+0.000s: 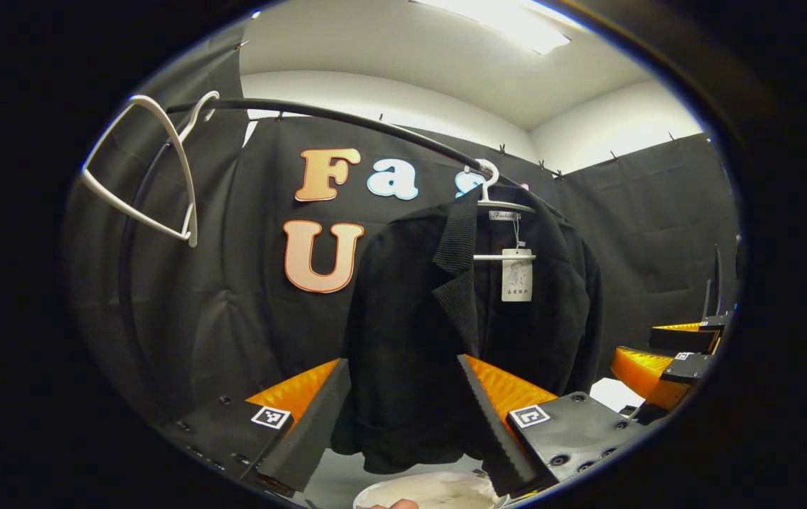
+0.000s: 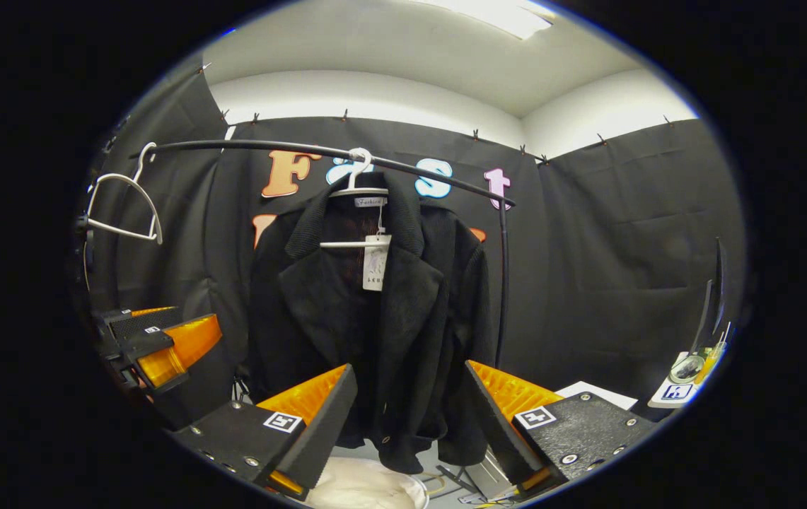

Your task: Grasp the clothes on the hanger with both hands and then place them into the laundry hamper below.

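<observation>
On the rail: the black jacket [image 2: 368, 318] hangs from its white hanger [image 2: 355, 185], front facing you for a two-sided grasp.
Below it: the laundry hamper [image 2: 364, 488] waits directly underneath.
Your left claw [image 1: 403, 424]: released, short of the hem.
Your right claw [image 2: 407, 424]: released, likewise framing the jacket.

Left gripper [image 1: 403, 417] jaws spread wide, holding nothing. Right gripper [image 2: 407, 424] likewise parted and empty, raised level alongside.

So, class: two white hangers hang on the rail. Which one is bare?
The hanger at the rail's far left end is bare. The other hanger, nearer the middle, carries the black jacket with a tag.
</observation>
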A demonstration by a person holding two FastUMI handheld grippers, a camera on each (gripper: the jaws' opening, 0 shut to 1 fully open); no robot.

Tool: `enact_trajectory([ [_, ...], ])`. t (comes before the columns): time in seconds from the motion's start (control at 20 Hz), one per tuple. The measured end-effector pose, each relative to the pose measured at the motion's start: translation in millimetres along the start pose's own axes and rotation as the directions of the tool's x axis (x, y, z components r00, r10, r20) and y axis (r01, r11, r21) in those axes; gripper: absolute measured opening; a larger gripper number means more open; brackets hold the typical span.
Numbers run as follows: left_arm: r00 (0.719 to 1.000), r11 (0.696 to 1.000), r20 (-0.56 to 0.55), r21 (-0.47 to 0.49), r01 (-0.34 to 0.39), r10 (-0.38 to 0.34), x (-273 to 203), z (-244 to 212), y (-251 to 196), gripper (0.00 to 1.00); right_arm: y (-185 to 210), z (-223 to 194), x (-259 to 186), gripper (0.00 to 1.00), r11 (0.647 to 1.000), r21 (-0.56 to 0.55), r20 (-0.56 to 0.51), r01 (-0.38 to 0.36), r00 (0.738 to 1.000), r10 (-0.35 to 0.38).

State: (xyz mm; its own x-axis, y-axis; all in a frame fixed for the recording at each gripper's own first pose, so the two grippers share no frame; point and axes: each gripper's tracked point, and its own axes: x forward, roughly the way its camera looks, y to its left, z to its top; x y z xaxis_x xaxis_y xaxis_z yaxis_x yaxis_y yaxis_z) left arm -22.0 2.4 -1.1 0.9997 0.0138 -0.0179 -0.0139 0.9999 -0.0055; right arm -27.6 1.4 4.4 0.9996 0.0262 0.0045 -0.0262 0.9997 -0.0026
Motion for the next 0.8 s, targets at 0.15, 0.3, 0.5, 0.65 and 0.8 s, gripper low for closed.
enact_trajectory([
  [0.15,1.000,1.000,0.007,-0.005,-0.003,0.003,-8.6,3.2,0.9,1.00,3.1,-0.4,-10.2,0.94,1.000,-0.012,-0.003,-0.004,1.000,0.004],
  [0.3,1.000,1.000,0.019,-0.007,0.004,-0.003,-12.3,8.6,-1.1,1.00,9.9,-6.8,-18.0,0.91,1.000,0.007,-0.030,-0.013,0.999,0.014],
  [0.5,1.000,1.000,0.015,-0.004,0.017,-0.017,-13.2,6.7,-6.8,1.00,18.2,-15.0,-18.5,0.94,0.999,0.012,-0.043,-0.030,0.999,0.031],
  [0.65,1.000,1.000,0.022,0.006,0.018,-0.019,-12.4,9.7,-7.6,1.00,17.9,-16.0,-13.3,0.94,0.999,0.015,-0.047,-0.029,0.998,0.030],
  [0.8,1.000,1.000,0.023,-0.001,0.002,-0.002,-13.6,8.7,-2.9,0.93,15.0,-19.4,2.5,0.94,1.000,-0.005,-0.046,-0.021,0.999,0.021],
])
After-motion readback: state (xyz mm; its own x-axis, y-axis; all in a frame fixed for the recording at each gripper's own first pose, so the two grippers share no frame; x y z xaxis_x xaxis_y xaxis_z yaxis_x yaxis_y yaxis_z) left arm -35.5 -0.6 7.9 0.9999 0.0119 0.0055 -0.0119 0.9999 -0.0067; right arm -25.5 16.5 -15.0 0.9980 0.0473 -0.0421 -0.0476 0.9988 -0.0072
